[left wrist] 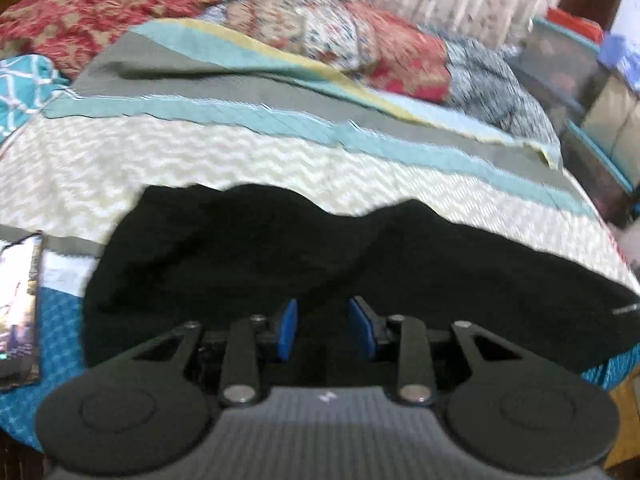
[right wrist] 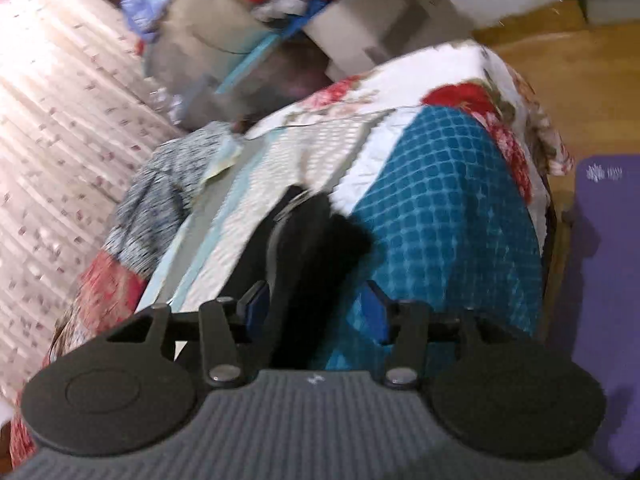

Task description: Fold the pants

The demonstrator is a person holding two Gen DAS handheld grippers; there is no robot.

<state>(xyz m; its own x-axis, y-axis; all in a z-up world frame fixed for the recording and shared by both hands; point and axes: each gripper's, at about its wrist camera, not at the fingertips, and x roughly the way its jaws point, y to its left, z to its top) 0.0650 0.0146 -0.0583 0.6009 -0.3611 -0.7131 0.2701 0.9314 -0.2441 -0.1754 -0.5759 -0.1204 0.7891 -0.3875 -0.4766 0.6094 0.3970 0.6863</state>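
Black pants point(left wrist: 260, 248) lie bunched across the near part of a patchwork quilt point(left wrist: 200, 152) on the bed. My left gripper point(left wrist: 324, 330) sits at their near edge. Dark cloth fills the narrow gap between its blue pads point(left wrist: 286, 330), and creases run toward them, so it is shut on the pants. In the right wrist view one end of the pants point(right wrist: 312, 232) lies between the jaws of my right gripper point(right wrist: 316, 312), against the left pad point(right wrist: 256, 304). The right pad point(right wrist: 374, 316) stands off it, with the blue quilt point(right wrist: 440, 200) showing in the gap: open.
Crumpled floral bedding point(left wrist: 320, 32) is piled at the far side of the bed. A flat glossy item point(left wrist: 18, 304) lies at the left edge. Beside the bed are a purple mat point(right wrist: 600, 280), wooden floor point(right wrist: 580, 80), a pale curtain point(right wrist: 52, 120) and cluttered boxes point(right wrist: 280, 20).
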